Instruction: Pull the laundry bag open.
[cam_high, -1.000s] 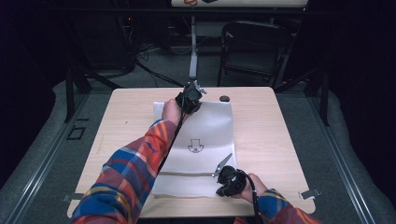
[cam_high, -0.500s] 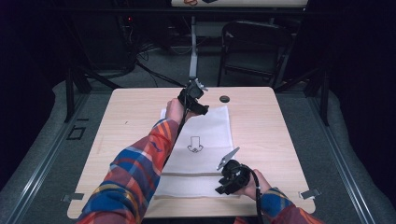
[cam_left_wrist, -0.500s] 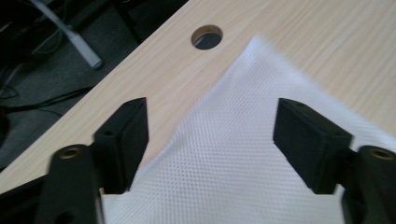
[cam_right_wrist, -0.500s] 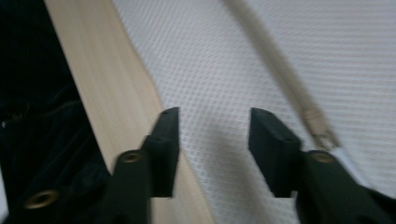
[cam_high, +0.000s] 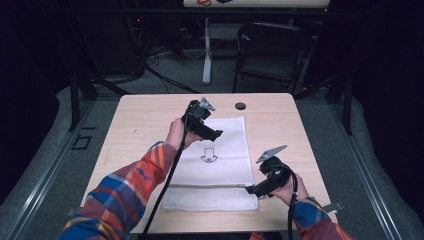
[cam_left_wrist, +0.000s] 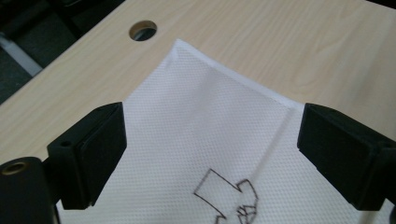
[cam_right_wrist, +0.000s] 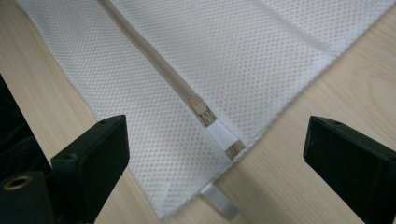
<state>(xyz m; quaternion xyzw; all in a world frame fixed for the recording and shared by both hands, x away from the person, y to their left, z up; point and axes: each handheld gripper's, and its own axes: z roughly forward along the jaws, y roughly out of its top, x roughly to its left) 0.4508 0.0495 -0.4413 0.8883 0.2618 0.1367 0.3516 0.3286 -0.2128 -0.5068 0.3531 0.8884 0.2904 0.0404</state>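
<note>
**K:** Right, status on the mesh bag (cam_high: 212, 165)?

**M:** Lying flat mid-table, arrow print facing up. Zipper (cam_right_wrist: 154, 60) runs across the end near the person. In the right gripper view the slider (cam_right_wrist: 204, 115) sits almost at the zipper's end by the bag's edge, teeth meshed along the whole length I can see. Looks zipped shut to me.

**K:** Grippers?

**M:** Both let go. Left gripper (cam_high: 206, 131) is above the far part of the bag, jaws spread wide, having just been opening, with nothing pinched between them. Its own view looks down on the bag's far corner (cam_left_wrist: 180, 44) and the round hole in the table (cam_left_wrist: 143, 30); cloth lies below the pads, not in them. Right gripper (cam_high: 252, 189) is off the bag's near right corner, jaws also just been opening, now fully spread. The slider and the white pull tab (cam_right_wrist: 223, 135) lie between the jaws in its view, but no pad is on them.

**K:** So done?

**M:** My read: the closing stroke is complete and this is the release. One hand pinned the far end, the other ran the slider. Can't see the zipper's other end from the gripper view, so I can't confirm closure there.

**K:** Anything left?

**M:** Possibly just pulling the hands clear. Bag is a bit rumpled along the near edge, nothing else outstanding.
</note>
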